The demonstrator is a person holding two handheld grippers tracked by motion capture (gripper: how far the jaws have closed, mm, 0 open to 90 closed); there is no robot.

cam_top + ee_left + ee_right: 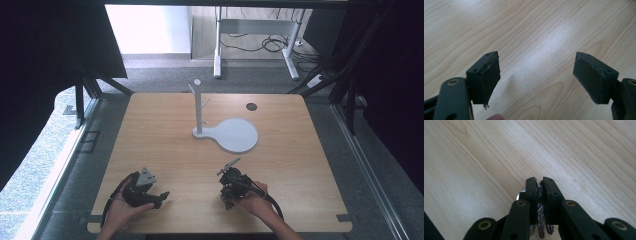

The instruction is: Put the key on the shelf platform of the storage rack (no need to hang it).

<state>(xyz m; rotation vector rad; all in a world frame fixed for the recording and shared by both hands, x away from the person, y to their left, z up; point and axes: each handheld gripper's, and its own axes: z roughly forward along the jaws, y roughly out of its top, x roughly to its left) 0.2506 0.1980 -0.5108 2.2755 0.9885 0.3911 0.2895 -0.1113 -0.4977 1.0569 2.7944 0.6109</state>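
Metal keys (541, 220) pinched in right tongs (540, 182), left tongs (536, 75) wide, empty

A white stand (199, 107) rises upright from the wooden table (150, 130), well ahead of both tools and a little nearer the right-hand one; short pegs branch off its post and a small round knob tops it. Its foot runs into a flat white round plate (237, 135) lying on the wood, ahead of the right-hand tool. Farther out, near the table's far edge, sits a small dark round disc (251, 106). Beyond the table, on the grey carpet floor (165, 77), stand the white legs of a desk frame (255, 30) with black cables (260, 45) looped beneath it
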